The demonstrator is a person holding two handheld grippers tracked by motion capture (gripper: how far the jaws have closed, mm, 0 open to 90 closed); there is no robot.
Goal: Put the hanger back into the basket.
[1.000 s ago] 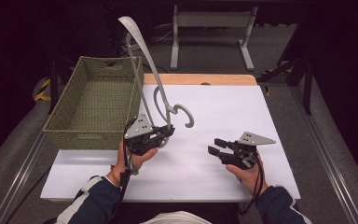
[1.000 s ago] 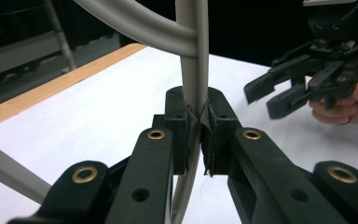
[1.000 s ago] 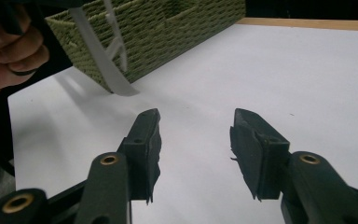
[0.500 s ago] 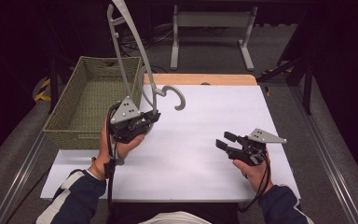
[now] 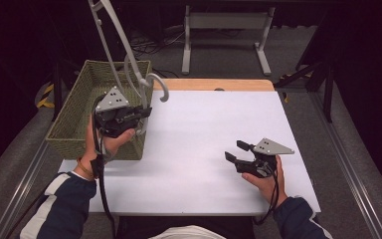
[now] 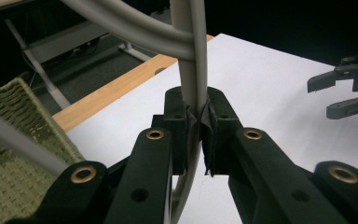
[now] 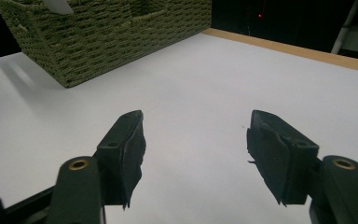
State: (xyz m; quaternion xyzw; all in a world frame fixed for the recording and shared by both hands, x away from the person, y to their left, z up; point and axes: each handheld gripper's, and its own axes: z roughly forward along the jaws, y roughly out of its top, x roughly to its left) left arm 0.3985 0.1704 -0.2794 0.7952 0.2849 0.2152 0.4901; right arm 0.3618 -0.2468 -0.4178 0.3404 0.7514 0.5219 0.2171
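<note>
My left gripper [image 6: 196,122] is clamped on the grey hanger [image 5: 121,52], raised at the woven basket's [image 5: 72,119] edge, seemingly for depositing; my right gripper [image 5: 238,151] hovers wide, empty, over the table [image 5: 204,124].

A lab or test workspace, by its look; a white-topped table [image 5: 204,129] with a wooden edge stands on grey carpet among black drapes. A metal stand [image 5: 224,35] and loose cables [image 5: 154,42] lie behind it.

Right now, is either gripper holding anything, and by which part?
The left gripper clamps the grey hanger by one thin bar; the right gripper is open and empty.
</note>
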